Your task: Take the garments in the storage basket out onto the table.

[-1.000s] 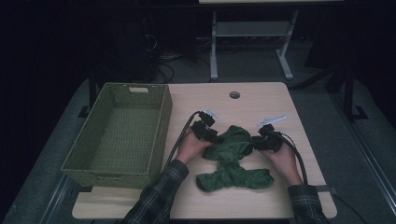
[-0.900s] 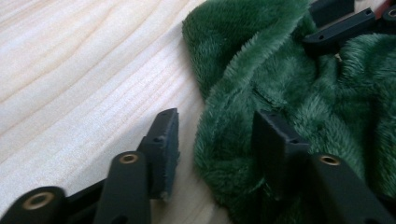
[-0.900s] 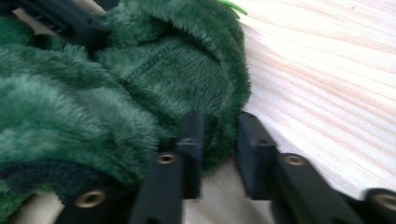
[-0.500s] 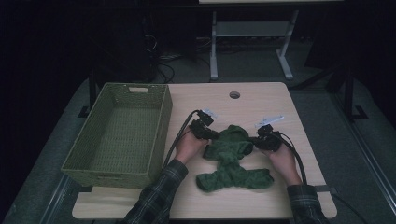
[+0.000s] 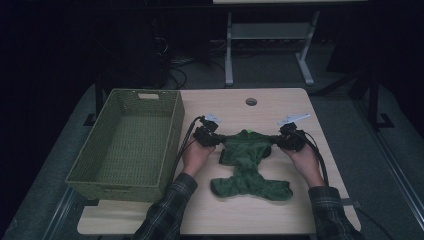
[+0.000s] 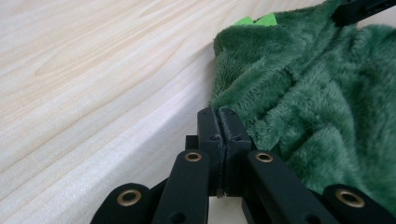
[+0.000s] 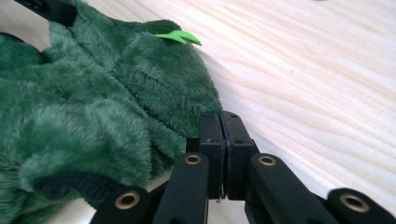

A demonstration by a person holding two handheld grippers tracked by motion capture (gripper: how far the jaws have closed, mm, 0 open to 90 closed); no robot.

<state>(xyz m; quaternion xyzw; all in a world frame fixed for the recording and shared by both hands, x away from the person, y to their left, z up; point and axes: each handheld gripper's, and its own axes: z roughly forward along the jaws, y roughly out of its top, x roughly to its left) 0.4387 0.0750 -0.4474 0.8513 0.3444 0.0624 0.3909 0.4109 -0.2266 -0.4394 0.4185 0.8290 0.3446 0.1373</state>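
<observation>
Both claws, left gripper (image 5: 216, 139) & right gripper (image 5: 278, 140), just clenched on fluffy dark-green plush garment (image 5: 247, 165), now stretched btwn them; bare wooden tabletop (image 5: 260, 212) beyond each

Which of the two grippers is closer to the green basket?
The left gripper, pinching the green garment on the side facing the basket; the right gripper holds the opposite edge.
</observation>
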